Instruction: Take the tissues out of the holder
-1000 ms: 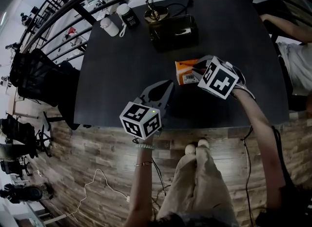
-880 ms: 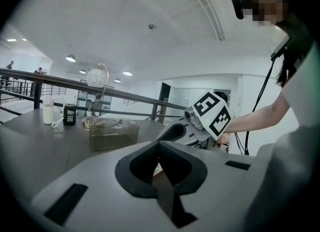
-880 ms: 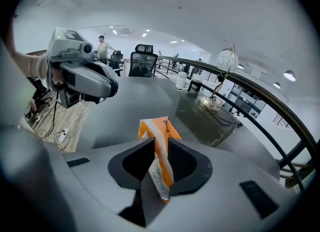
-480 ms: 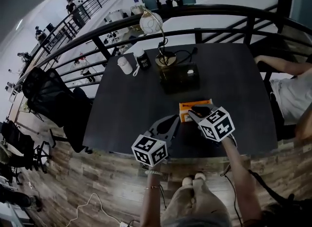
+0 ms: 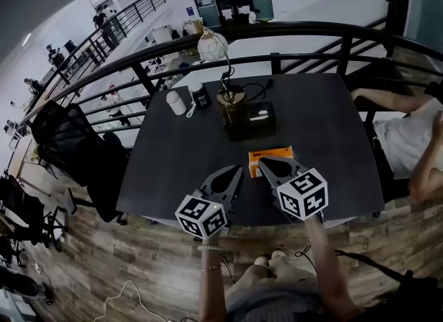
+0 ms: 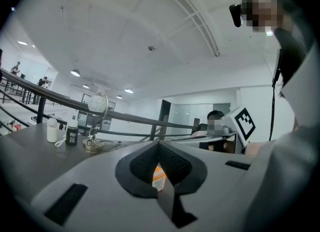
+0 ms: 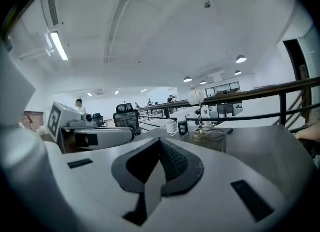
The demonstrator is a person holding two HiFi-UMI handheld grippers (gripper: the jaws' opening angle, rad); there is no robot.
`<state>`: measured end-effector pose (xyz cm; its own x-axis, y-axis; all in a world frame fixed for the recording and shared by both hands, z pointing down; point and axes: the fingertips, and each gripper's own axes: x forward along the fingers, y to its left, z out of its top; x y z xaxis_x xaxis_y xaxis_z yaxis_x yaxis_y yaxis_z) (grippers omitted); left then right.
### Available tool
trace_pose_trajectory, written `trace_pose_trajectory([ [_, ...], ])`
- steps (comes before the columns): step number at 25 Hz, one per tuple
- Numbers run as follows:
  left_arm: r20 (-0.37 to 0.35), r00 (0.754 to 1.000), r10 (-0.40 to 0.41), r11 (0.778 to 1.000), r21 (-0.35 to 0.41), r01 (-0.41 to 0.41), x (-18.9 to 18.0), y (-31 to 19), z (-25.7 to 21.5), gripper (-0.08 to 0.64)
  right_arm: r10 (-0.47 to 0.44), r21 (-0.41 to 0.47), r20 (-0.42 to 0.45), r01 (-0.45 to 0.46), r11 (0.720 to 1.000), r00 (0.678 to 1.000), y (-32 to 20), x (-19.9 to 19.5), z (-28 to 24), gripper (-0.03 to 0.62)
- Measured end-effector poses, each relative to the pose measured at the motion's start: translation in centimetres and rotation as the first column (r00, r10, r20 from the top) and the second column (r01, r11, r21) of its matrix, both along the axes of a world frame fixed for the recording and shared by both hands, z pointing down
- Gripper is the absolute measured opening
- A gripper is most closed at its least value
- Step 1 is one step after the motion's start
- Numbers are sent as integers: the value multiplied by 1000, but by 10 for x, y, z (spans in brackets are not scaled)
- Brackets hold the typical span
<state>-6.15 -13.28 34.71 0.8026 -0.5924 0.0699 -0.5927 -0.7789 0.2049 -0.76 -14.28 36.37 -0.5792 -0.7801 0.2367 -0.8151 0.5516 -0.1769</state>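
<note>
An orange tissue pack (image 5: 271, 157) lies flat on the black table (image 5: 180, 154), in front of the dark tissue holder (image 5: 250, 119). My right gripper (image 5: 262, 165) hovers over the pack's near edge. Its jaws have just been closing and now stand shut with nothing between them (image 7: 160, 140). My left gripper (image 5: 237, 170) hangs to the left of the pack, shut and empty. In the left gripper view a strip of the orange pack (image 6: 159, 175) shows past the closed left gripper (image 6: 159, 144). The holder (image 7: 212, 140) sits ahead in the right gripper view.
Behind the holder stand a lamp (image 5: 213, 45) with a brass base (image 5: 228, 96), a white bottle (image 5: 177, 102) and a dark bottle (image 5: 201, 96). A black railing (image 5: 291, 57) runs behind the table. A person's arm (image 5: 387, 100) rests at the right; a black chair (image 5: 66, 140) stands left.
Both grippers have risen off the table. The right gripper has drawn back from the orange pack, rolled, and left the pack lying on the table. The view has widened.
</note>
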Motion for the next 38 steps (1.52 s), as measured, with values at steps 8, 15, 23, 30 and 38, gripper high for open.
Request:
trace_pose_trajectory([
  [8, -21, 999, 37, 998, 44, -36, 8, 20, -21, 8, 36, 92, -19, -34, 995, 999, 20, 3, -22, 12],
  [15, -9, 998, 68, 996, 62, -67, 19, 29, -25, 8, 40, 121, 19, -43, 992, 999, 27, 9, -28, 12],
  [23, 7, 997, 74, 991, 110, -75, 23, 15, -40, 8, 10, 200, -4, -9, 980, 1000, 7, -4, -56, 12],
  [30, 6, 998, 58, 993, 104, -58, 19, 14, -39, 8, 22, 196, 8, -23, 980, 1000, 4, 2, -55, 12],
  [38, 16, 998, 58, 993, 100, -59, 19, 11, -39, 8, 18, 213, 37, -26, 977, 999, 2, 5, -54, 12],
])
